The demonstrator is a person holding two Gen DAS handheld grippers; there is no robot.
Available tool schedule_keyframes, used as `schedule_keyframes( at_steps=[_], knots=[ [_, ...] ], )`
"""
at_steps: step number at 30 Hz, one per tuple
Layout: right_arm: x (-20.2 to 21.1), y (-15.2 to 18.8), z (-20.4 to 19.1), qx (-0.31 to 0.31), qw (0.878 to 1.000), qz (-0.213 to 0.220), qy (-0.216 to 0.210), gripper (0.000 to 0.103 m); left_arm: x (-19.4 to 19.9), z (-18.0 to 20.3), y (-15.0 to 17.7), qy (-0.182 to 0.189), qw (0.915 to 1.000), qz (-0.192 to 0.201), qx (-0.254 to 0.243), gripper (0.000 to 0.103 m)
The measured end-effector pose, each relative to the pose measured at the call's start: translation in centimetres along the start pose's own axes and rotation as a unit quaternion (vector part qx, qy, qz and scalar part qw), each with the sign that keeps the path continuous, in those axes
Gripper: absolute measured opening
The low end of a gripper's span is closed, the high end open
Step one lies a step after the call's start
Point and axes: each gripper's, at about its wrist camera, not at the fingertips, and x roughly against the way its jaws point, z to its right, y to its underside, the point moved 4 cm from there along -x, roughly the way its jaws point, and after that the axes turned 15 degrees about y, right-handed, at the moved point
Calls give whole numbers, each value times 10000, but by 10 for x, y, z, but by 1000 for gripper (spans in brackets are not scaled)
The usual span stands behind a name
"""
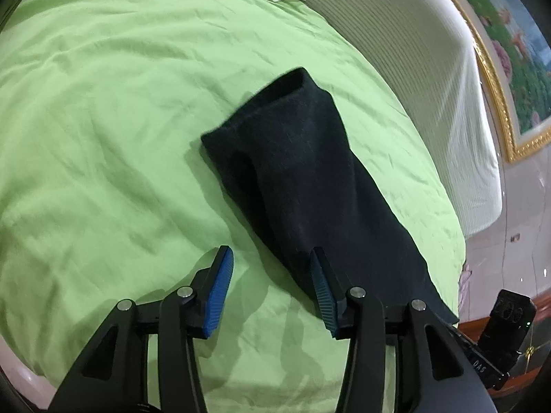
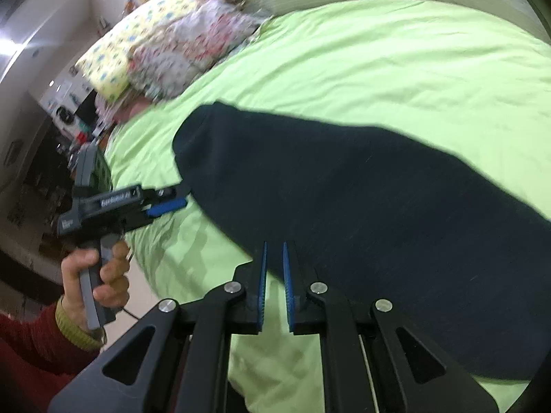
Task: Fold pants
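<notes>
Dark folded pants [image 1: 303, 179] lie as a long strip on the light green sheet [image 1: 103, 120]. My left gripper [image 1: 270, 254] is open just above the sheet at the strip's near end. Its right finger [image 1: 322, 282] overlaps the cloth's edge, and only sheet shows between the pads. In the right wrist view the pants [image 2: 361, 206] stretch from the middle to the right. My right gripper [image 2: 273, 244] hovers at their near edge, jaws nearly together with a thin slit and nothing in it. The left gripper [image 2: 184, 197] shows there too, beside the strip's left end.
Floral pillows [image 2: 179, 41] lie at the head of the bed. A white ribbed headboard [image 1: 413, 69] and a gold-framed picture [image 1: 509, 51] stand beyond it. Tiled floor [image 1: 516, 223] lies past the bed's edge. A hand [image 2: 100, 275] with a red sleeve holds the left gripper's handle.
</notes>
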Motion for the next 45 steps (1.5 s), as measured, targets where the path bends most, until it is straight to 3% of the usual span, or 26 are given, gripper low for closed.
schedule_keyframes(
  at_steps=[5,11,12,15,16,20,27,30,32,35,40,45],
  knots=[
    [-3,-31,30,-484,9980,121,380,11,-6,-2,-17,-220,9996,49,-140,49],
    [-17,-68,61,-896,9950,45,443,12,-13,-6,-27,-235,9995,13,-204,49],
    [-24,-75,62,-870,9949,-11,503,13,-14,-5,-27,-230,9995,28,-231,49],
    [-41,-84,67,-872,9949,-158,480,31,-18,-8,-28,-218,9994,43,-273,49],
    [-49,-86,70,-821,9950,-242,514,35,-20,-10,-30,-191,9995,47,-263,49],
    [-79,-84,65,-344,9949,-655,690,35,-18,-15,-33,-114,9995,40,-298,49],
    [-94,-69,39,847,9875,-821,1044,35,-29,-17,-44,-18,9996,155,-249,49],
    [-93,-68,35,1031,9864,-784,1017,28,-34,-14,-47,-92,9991,238,-325,48],
    [-90,-67,34,1037,9875,-734,930,17,-38,-11,-49,-163,9986,287,-424,49],
    [-80,-64,29,1133,9863,-583,1050,14,-42,-6,-51,-235,9977,336,-541,49],
    [-50,-65,11,1449,9771,15,1558,12,-37,-2,-52,-60,9970,422,-642,28],
    [-34,-73,-2,1731,9581,565,2211,11,-5,14,-42,223,9952,629,-720,22]
  ],
)
